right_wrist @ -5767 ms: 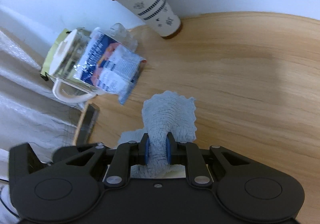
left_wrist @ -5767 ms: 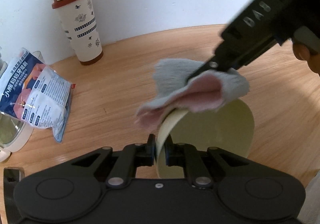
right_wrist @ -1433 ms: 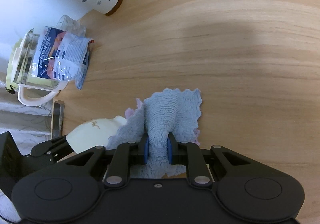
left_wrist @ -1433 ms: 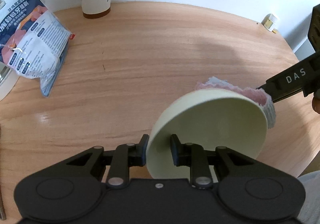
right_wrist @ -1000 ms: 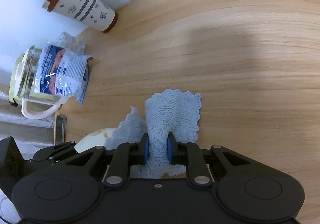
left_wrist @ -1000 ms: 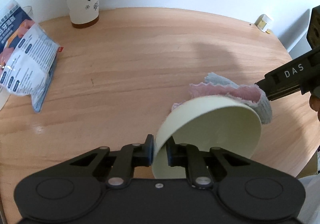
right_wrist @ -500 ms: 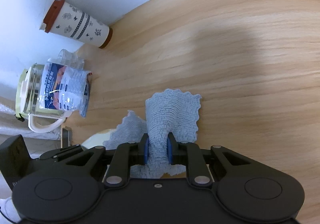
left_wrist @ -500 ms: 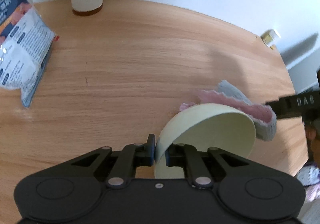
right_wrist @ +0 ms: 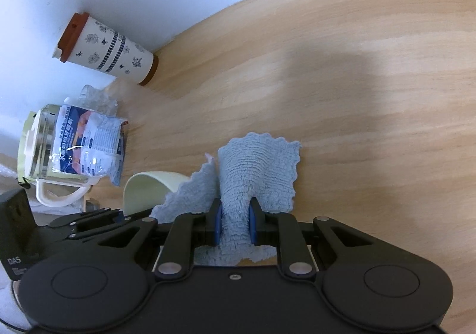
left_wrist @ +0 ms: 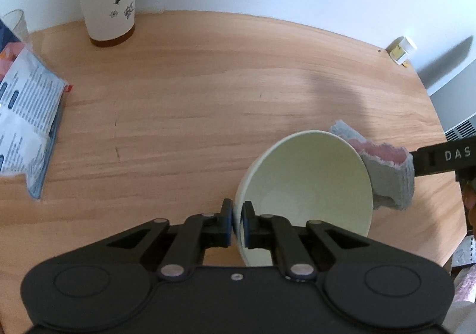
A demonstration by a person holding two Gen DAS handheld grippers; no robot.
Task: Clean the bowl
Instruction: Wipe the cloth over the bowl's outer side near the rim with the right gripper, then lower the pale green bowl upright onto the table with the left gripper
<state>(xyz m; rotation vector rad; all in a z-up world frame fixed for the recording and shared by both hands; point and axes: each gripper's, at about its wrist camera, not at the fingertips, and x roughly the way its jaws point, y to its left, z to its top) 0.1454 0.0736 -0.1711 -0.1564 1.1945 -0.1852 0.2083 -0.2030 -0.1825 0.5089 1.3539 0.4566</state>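
Observation:
My left gripper (left_wrist: 237,219) is shut on the near rim of a pale yellow-green bowl (left_wrist: 309,194) and holds it tilted above the wooden table, its inside facing the camera. My right gripper (right_wrist: 233,225) is shut on a grey-blue cloth with a pink underside (right_wrist: 255,167). In the left wrist view the cloth (left_wrist: 386,173) hangs just behind the bowl's right rim, at or near its outside. In the right wrist view part of the bowl (right_wrist: 148,188) shows to the left of the cloth.
A white patterned tumbler with a brown lid (right_wrist: 104,49) stands by the wall. A blue and white snack bag (left_wrist: 23,113) leans on a glass kettle (right_wrist: 44,152) at the left. A small bottle (left_wrist: 401,49) sits at the table's far right edge.
The bowl has tipped so that its inside now faces the left camera. The cloth has slid from over the rim to behind the bowl's right side. Both grippers stayed shut.

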